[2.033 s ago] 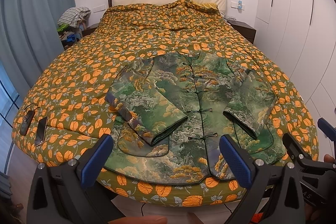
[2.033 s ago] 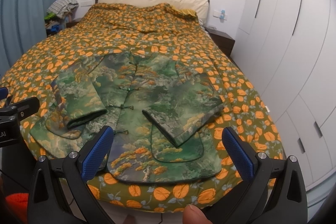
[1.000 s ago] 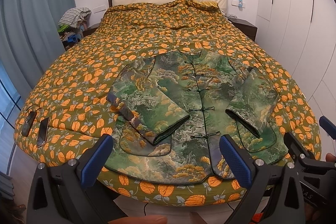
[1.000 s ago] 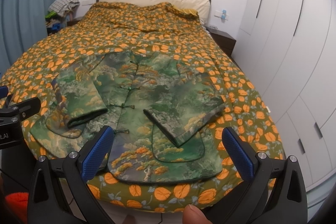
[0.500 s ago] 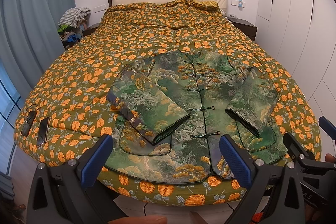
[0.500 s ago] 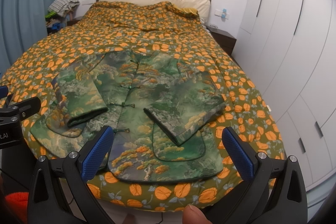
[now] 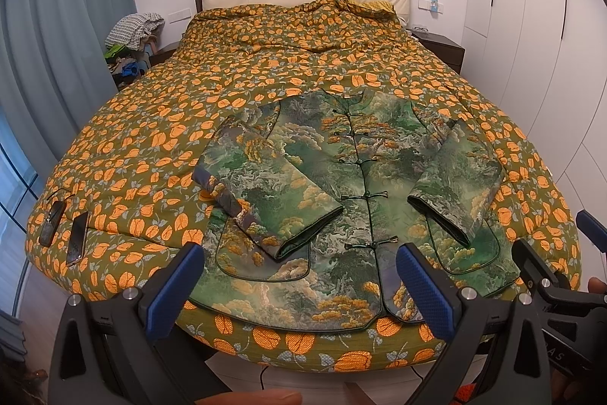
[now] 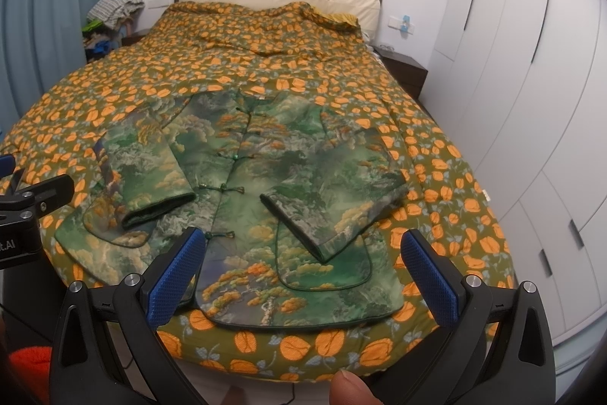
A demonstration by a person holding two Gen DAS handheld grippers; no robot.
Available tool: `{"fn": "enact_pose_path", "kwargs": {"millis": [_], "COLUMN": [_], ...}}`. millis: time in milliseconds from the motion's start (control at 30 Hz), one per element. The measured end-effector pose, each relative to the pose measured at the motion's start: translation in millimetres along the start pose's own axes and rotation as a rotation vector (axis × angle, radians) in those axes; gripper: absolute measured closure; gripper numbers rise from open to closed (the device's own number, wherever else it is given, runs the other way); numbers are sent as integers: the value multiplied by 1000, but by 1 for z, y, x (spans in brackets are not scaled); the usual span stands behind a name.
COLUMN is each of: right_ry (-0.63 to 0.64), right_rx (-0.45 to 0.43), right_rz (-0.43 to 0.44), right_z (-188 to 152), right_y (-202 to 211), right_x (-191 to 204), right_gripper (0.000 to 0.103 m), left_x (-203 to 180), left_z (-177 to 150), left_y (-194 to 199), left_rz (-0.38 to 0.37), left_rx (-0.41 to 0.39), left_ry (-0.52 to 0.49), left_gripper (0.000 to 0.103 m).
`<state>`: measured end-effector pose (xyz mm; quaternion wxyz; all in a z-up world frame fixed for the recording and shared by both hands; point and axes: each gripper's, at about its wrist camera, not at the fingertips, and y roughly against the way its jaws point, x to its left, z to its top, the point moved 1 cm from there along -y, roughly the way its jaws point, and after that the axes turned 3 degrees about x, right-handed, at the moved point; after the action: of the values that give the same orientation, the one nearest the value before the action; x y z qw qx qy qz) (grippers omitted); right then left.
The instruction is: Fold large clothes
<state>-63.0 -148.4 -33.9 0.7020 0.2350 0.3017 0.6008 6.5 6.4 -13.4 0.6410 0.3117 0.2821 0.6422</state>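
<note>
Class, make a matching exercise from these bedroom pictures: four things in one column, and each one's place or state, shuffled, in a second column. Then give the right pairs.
1. jacket
2. two phones
3. pile of clothes
4. left gripper

A. by the curtain, beside the headboard
B. open, holding nothing
C. flat at the bed's foot, sleeves folded in
D. on the bedspread's left edge

Pairs: 1-C, 2-D, 3-A, 4-B

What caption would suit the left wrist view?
Open left tongs hover at the bed's foot, before a green jacket with both sleeves folded in.
</note>
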Motion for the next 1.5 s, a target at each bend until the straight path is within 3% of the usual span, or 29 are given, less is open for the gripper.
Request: {"fn": "enact_pose_path", "kwargs": {"millis": [633, 1033, 1133, 1200, 1267, 1333, 1433, 1500], "right_ry": [-11, -22, -24, 0, 57, 111, 142, 127], "right_rx": [57, 91, 43, -59, -166, -197, -50, 2], "right_rz": [-55, -49, -20, -14, -22, -4, 102, 146], "right_z": [-7, -8, -3, 3, 10, 17, 22, 20], "right_y": [-13, -22, -18, -11, -4, -8, -44, -65], "right_x": [-8, -13, -19, -26, -32, -38, -48, -53], "right_gripper": [0, 0, 0, 0, 0, 0, 0, 0], "left_x": [-11, -11, -10, -9, -6, -4, -5, -5], "left_z": [-5, -4, -3, -1, 1, 1, 1, 1], "left_y": [-5, -16, -15, -15, -16, -18, -21, -21], "left_rz": [65, 14, 52, 74, 60, 45, 38, 46], "left_rx": [-35, -22, -52, -65, -61, -49, -37, -40], "left_ry": [-67, -43, -59, -72, -65, -62, -68, -72], "left_gripper": [0, 0, 0, 0, 0, 0, 0, 0]}}
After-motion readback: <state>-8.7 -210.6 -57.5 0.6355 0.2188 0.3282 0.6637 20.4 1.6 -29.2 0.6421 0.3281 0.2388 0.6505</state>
